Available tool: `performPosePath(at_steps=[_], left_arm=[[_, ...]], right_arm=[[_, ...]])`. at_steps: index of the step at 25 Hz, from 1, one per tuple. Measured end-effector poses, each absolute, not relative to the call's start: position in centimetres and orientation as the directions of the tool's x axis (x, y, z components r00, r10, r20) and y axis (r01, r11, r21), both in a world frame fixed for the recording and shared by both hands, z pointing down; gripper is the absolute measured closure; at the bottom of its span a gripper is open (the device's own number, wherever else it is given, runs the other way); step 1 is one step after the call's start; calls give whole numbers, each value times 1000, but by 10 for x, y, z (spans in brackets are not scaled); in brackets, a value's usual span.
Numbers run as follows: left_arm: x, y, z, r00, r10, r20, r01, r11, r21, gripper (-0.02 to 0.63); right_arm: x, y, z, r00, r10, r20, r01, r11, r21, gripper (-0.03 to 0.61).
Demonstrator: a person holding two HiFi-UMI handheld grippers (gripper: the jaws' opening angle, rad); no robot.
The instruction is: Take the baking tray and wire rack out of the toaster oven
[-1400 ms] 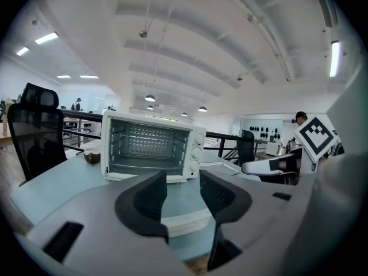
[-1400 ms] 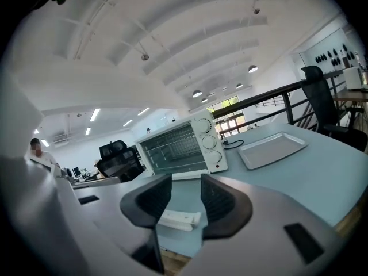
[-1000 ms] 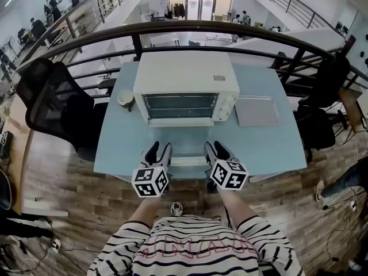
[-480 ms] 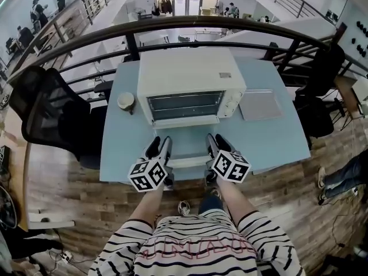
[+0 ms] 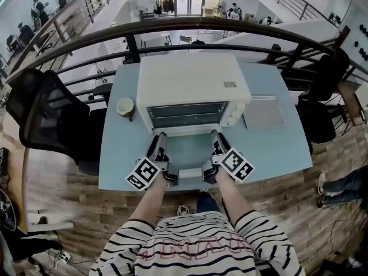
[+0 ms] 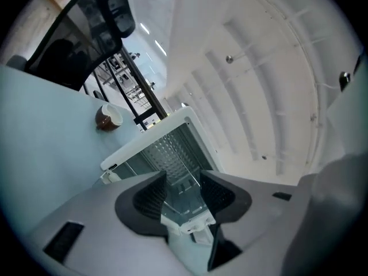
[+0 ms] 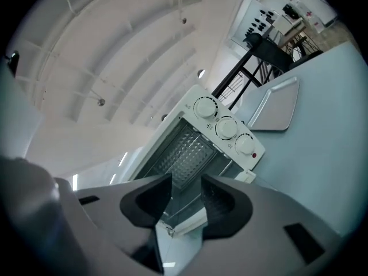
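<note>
Both tongs hovering half-open, gripping nothing: left gripper and right gripper flanking lowered door of toaster oven, near table front edge. Baking tray lying toward right edge.

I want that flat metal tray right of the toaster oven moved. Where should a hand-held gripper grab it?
Grip the metal tray by its raised near rim, coming low from the front with the right hand-held gripper, one jaw above and one under the lip. It lies flat on the table, so only the rim likely offers a bite.
</note>
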State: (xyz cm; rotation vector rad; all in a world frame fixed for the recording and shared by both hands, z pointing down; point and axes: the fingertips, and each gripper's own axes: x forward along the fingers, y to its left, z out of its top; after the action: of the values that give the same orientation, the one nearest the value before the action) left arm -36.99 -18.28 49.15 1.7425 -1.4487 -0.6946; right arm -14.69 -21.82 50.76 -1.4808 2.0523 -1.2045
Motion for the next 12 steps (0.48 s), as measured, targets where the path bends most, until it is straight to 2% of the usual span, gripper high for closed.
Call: performPosePath(at_steps=[4,12], left_arm=[[-368,-208,497,148,-989,27,-476,-48,878,416],[-385,-253,502,68,-998,-9,-387,-35,922,425]], right_arm=[[-140,-245,512,-383,-905,183,-540,59,-840,407],[-150,-296,511,-361,-924,128,-374,18,-927,407]])
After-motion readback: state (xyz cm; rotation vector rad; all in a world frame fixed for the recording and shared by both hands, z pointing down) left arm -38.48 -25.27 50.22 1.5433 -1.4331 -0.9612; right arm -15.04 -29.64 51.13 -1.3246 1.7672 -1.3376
